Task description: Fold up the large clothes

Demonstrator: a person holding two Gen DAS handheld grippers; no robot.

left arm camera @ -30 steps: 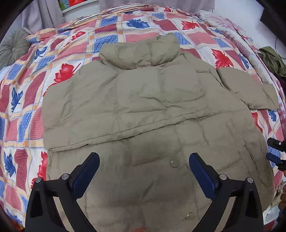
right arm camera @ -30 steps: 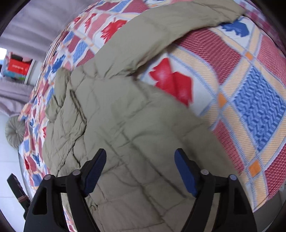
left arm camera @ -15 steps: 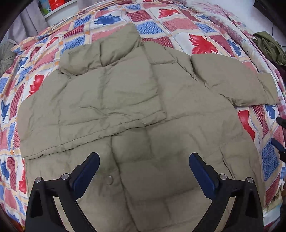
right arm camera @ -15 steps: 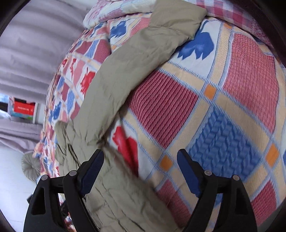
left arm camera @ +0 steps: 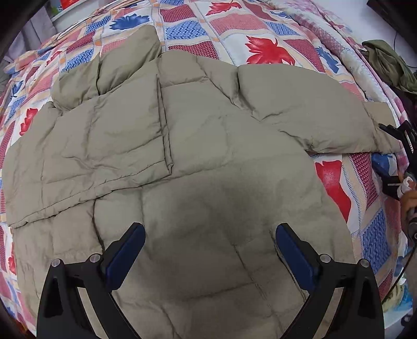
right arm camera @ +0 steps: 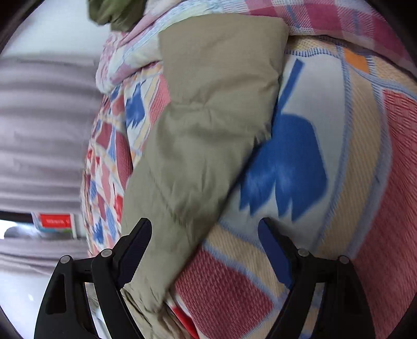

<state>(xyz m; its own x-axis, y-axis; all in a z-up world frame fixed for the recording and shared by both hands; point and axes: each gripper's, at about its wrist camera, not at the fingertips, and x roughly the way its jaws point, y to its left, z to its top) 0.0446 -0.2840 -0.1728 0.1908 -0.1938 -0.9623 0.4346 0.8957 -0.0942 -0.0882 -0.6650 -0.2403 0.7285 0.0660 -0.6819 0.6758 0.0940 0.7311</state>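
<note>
A khaki padded jacket (left arm camera: pixel 208 161) was spread on a patchwork quilt (left arm camera: pixel 234 23); the left gripper (left arm camera: pixel 209 250) and right gripper (right arm camera: pixel 204 247) were held agape, nothing grasped.

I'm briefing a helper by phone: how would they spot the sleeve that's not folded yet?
Find the patchwork bedspread with red and blue leaves; a khaki puffer jacket lies flat on it. The unfolded sleeve sticks out sideways onto the bedspread, whereas the other one lies folded across the jacket's body.
</note>
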